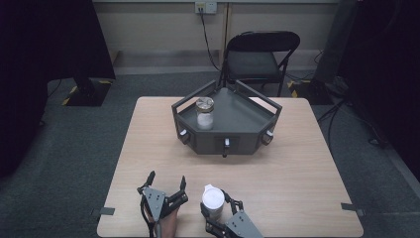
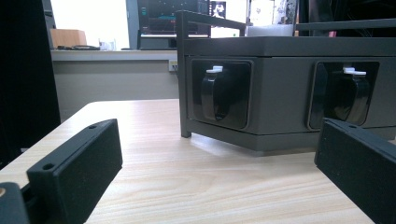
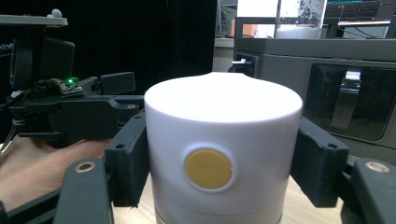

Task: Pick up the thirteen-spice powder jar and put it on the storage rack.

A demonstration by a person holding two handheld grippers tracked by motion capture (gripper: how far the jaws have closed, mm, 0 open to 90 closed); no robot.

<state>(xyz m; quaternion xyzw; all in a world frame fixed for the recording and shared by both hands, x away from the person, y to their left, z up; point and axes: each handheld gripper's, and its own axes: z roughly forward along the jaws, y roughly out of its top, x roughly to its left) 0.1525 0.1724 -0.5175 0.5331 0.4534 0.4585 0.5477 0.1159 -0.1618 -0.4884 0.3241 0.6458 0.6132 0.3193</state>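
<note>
A white cylindrical container (image 1: 212, 201) with a yellow round spot (image 3: 208, 168) on its side stands at the table's near edge. My right gripper (image 1: 216, 206) is shut on it, one jaw pressed to each side. To its left my left gripper (image 1: 166, 179) rests low over the table, open, with nothing between its jaws. In the right gripper view the left gripper (image 3: 74, 109) shows beside the container, a green light on it. A glass jar (image 1: 204, 113) with a metal lid and white contents stands on the dark grey tray-topped box (image 1: 242, 119).
The dark box (image 2: 280, 88) has recessed handles with white tabs (image 2: 215, 70) on its sides. A black folding chair (image 1: 262, 57) stands behind the wooden table (image 1: 297, 168). Bare tabletop lies between the grippers and the box.
</note>
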